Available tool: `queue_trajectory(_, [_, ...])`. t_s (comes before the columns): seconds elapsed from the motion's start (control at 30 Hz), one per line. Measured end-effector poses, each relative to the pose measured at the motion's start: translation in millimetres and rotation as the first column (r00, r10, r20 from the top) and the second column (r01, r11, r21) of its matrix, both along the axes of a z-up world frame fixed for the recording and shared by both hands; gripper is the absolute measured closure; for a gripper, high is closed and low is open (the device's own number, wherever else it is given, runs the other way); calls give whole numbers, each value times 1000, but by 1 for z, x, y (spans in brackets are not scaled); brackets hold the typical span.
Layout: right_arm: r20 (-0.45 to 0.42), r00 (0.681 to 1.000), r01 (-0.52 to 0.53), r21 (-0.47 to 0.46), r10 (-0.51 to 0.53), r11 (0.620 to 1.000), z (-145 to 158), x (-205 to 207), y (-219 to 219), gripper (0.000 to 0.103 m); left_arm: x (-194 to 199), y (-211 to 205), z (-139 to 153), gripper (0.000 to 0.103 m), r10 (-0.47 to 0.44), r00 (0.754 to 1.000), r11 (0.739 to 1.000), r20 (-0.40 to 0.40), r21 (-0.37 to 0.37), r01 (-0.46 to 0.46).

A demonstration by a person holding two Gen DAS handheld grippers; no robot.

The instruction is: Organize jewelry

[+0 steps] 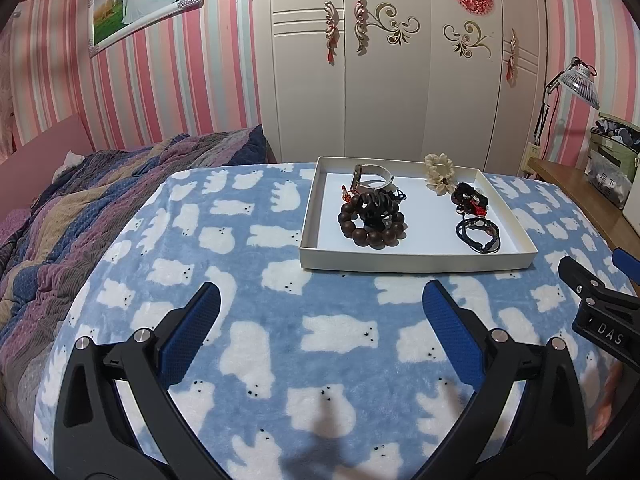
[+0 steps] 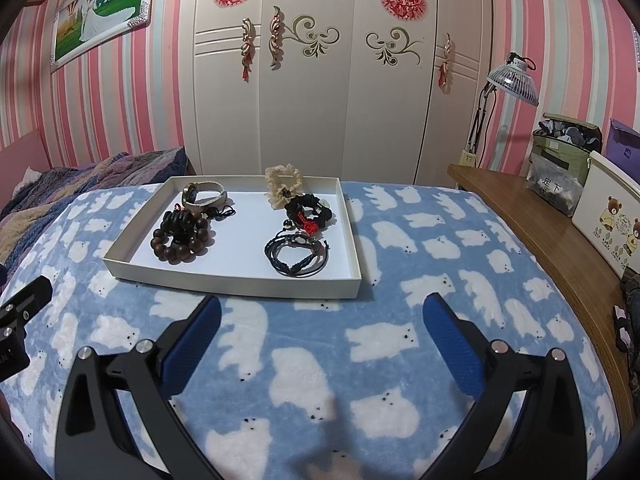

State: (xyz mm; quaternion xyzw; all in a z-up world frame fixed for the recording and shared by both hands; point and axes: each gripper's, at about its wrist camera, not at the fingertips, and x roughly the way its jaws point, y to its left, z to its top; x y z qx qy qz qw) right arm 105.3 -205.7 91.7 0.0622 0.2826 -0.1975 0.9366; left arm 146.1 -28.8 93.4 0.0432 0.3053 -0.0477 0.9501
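Note:
A white shallow tray (image 1: 416, 262) (image 2: 236, 282) sits on the blue bear-print blanket. In it lie a brown wooden bead bracelet (image 1: 370, 226) (image 2: 180, 242), a black hair claw (image 1: 374, 204), a watch (image 1: 370, 176) (image 2: 202, 196), a cream flower scrunchie (image 1: 439, 168) (image 2: 284, 180), a black and red corded bracelet (image 1: 470, 198) (image 2: 308, 212) and dark cord bracelets (image 1: 478, 234) (image 2: 296, 256). My left gripper (image 1: 320, 312) is open and empty, short of the tray's near edge. My right gripper (image 2: 322, 316) is open and empty, just short of the tray; it also shows in the left wrist view (image 1: 596, 300).
A rumpled striped quilt (image 1: 100, 200) lies to the left. A wooden desk (image 2: 552, 236) with a bear-print box (image 2: 612, 224), a bag and a lamp (image 2: 512, 76) stands to the right. A white wardrobe (image 2: 320, 80) stands behind.

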Motion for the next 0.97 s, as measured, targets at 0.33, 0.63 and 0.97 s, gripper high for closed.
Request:
queue_trajectory(0.33, [0,1000,0,1,0,1000,0,0,0,2,0,0,-1,3,4,1000,1000,1,3,-4])
queue_trajectory(0.63, [-1,1000,1,1,-1,1000,0,0,0,2,-1,1,-1,3,11,1000,1000,1,5,-11])
queue_trajectory(0.97, [-2,1000,0,0,0,1000,0,0,0,2,-2,-1,-1,3,15,1000,1000,2,14,-15])
